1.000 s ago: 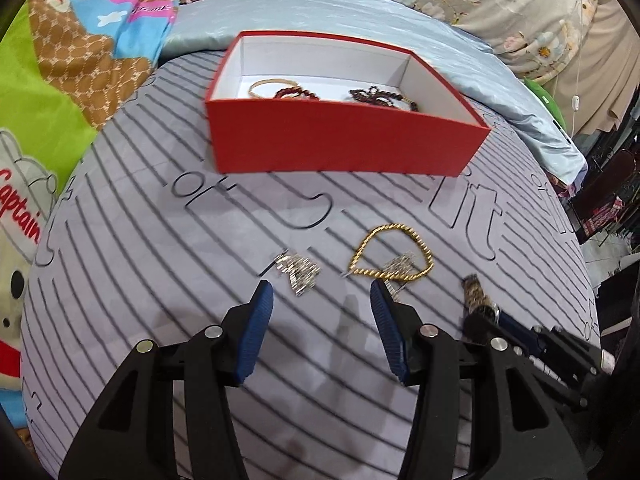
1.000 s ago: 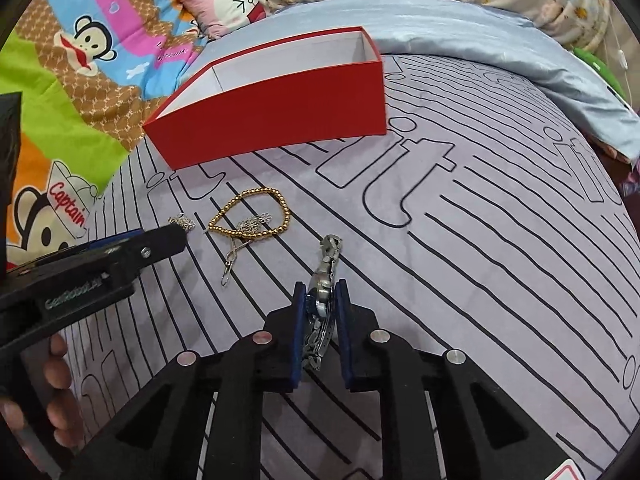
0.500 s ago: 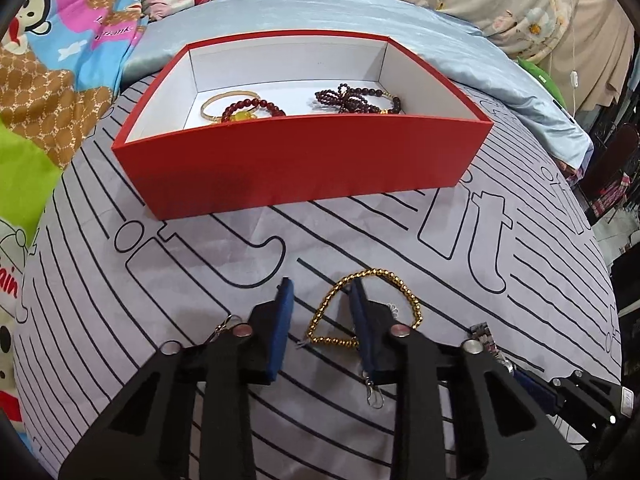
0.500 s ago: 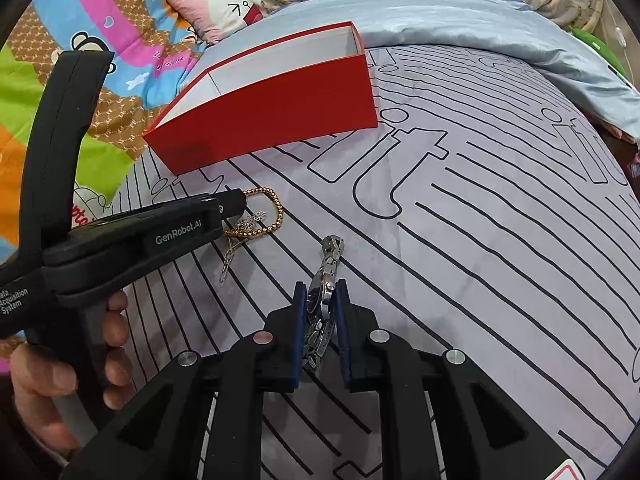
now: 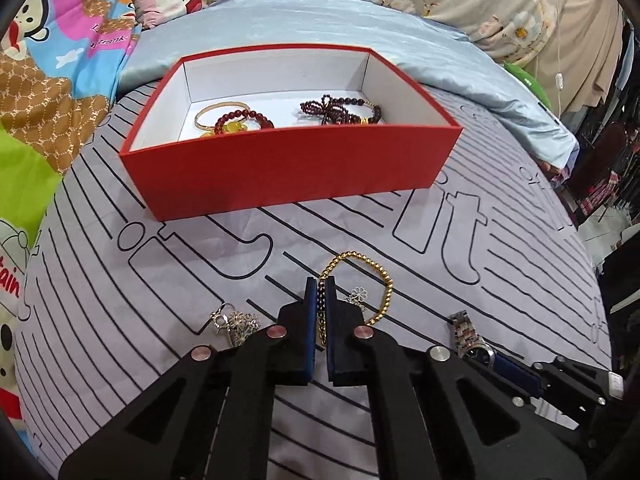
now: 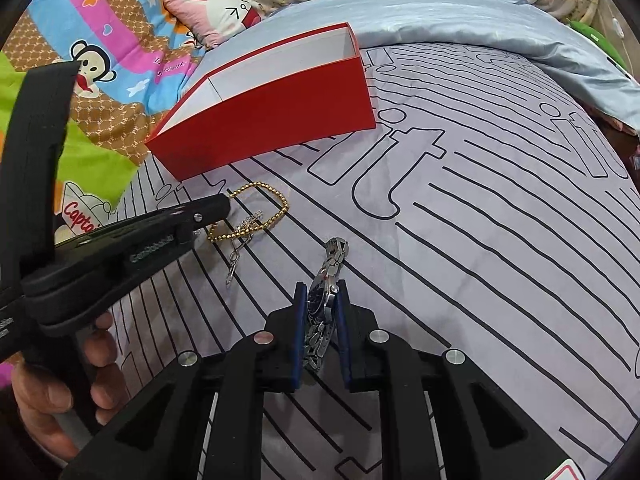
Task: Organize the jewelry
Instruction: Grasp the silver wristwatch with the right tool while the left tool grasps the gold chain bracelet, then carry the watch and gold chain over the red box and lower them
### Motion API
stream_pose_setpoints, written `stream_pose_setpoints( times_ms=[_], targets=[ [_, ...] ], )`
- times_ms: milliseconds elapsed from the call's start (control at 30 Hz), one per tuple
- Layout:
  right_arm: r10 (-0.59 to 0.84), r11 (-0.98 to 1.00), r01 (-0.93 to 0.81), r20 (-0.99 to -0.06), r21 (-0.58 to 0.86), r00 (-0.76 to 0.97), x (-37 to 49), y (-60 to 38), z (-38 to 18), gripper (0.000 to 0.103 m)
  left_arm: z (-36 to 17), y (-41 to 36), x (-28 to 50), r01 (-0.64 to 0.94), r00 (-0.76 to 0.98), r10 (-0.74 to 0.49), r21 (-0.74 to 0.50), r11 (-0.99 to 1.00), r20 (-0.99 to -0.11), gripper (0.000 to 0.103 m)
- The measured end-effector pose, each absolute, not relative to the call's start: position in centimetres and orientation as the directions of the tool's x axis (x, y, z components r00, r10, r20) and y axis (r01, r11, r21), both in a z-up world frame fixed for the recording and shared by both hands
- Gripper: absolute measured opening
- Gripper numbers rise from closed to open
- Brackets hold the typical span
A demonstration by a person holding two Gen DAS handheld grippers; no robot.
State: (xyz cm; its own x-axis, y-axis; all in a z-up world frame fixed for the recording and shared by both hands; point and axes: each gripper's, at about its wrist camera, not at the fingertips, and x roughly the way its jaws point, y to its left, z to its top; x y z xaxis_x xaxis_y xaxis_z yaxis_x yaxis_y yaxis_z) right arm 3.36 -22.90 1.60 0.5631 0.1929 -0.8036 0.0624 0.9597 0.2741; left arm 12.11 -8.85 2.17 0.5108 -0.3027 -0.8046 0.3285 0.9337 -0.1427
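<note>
A gold bead bracelet (image 5: 374, 276) lies on the grey striped bedspread, in front of a red box (image 5: 288, 168). My left gripper (image 5: 319, 286) is shut on the bracelet's left side; it also shows in the right wrist view (image 6: 224, 204). The box holds a gold bangle (image 5: 212, 114), a red bead bracelet (image 5: 244, 118) and a dark bead bracelet (image 5: 340, 108). My right gripper (image 6: 322, 294) is shut on a silver watch (image 6: 326, 284), which lies on the spread. A silver earring (image 5: 236, 322) lies left of my left gripper; another (image 5: 358, 294) lies inside the gold bracelet.
The striped spread (image 6: 480, 240) stretches to the right. A blue satin pillow (image 5: 280, 24) lies behind the box. A cartoon blanket (image 6: 100, 60) lies to the left. A hand (image 6: 52, 392) holds the left gripper.
My left gripper moved forward to the gold bracelet and shut on its left side. My right gripper stayed shut on the watch.
</note>
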Motion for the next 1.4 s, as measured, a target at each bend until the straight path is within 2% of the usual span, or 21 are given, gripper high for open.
stream_pose_setpoints(
  times_ms=[333,733,1100,1400],
  targets=[
    [0.197,0.959,0.041,-0.769,0.279,0.608,2.7,-22.6,4.1,0.012,6.0,-6.7,10.1,0.306,0.53,-0.353,-0.214,0.927,-0.771,0.002],
    [0.214,0.959,-0.013,-0.697,0.282,0.685,4.3,-22.3,9.3,0.012,10.9,-4.8,10.2,0.303,0.588,-0.366,-0.224,0.927,-0.721,0.003],
    [0.215,0.961,-0.048,-0.631,0.271,0.745,10.5,-22.5,14.1,0.013,14.3,-5.5,15.1,0.296,0.659,-0.33,-0.171,0.94,-0.676,0.003],
    [0.204,0.965,-0.042,-0.645,0.258,0.736,16.0,-22.8,13.9,0.012,14.0,-6.3,20.8,0.268,0.673,-0.288,-0.138,0.953,-0.681,0.003]
  ],
)
